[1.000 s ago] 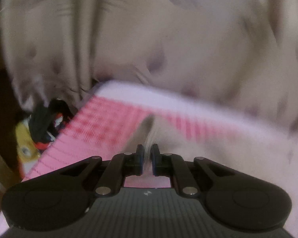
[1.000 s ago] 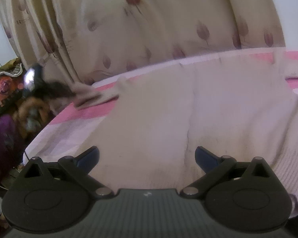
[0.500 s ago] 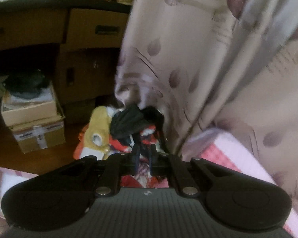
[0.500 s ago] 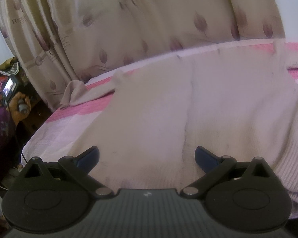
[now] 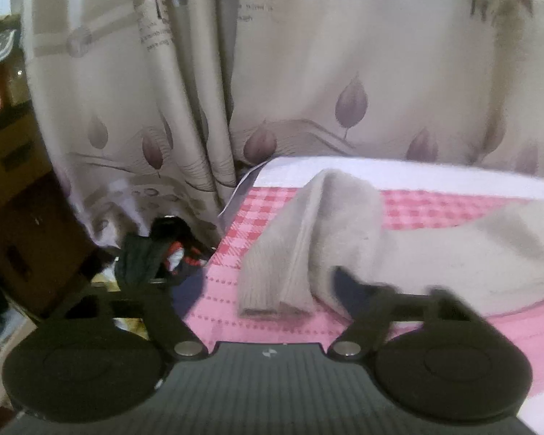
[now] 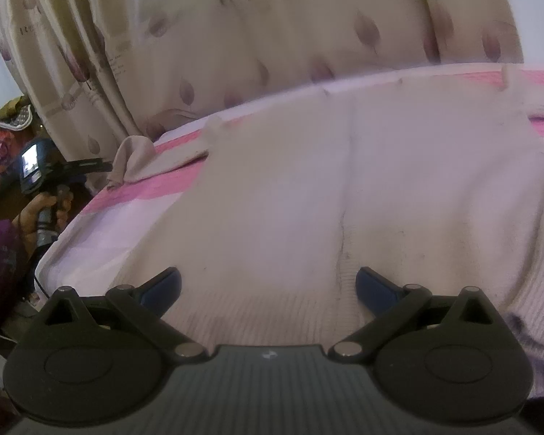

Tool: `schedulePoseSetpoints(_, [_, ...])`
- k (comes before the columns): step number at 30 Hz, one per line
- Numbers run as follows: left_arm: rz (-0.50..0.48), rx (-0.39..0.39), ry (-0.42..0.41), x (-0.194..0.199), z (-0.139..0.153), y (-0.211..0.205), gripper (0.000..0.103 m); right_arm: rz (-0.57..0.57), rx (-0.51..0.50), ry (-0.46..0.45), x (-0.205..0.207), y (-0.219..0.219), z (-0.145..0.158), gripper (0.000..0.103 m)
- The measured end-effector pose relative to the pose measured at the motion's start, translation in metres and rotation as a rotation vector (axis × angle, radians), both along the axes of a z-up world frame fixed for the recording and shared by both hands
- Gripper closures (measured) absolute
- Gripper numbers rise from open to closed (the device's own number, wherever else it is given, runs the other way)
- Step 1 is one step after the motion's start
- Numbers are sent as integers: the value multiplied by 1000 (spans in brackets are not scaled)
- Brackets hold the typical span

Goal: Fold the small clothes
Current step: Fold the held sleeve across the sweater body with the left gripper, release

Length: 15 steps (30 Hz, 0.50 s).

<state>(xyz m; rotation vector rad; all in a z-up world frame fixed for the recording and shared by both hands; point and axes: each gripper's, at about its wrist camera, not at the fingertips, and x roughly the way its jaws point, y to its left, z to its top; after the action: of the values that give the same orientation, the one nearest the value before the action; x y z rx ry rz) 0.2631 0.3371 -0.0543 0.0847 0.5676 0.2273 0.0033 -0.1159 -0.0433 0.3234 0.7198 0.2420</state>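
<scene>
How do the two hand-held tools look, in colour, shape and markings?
Both the left tool and the right tool have black linkage arms on round discs, silver pivot pins, dark blue finger pads, and a ribbed grey body with a small white mark.

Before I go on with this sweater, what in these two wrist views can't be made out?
- Sweater right sleeve: right wrist view, cut off by the frame's right edge.
- Sweater hem: right wrist view, hidden behind the right gripper body.
- Left gripper fingers: left wrist view, motion-blurred as the jaws open; nothing pinched.
- Sleeve cuff underside: left wrist view, folded onto itself.
- Floor pile: left wrist view, dark, unidentifiable.
</scene>
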Motion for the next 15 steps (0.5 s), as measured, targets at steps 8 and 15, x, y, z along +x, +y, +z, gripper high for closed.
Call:
schedulePoseSetpoints(8, [79,-54,37,17,22,24,93,-8,3,6,3,0,0,0])
schedulePoseSetpoints(15, [301,-190,-50,7,123,87,93,-11,4,17,9,-2,-5,0])
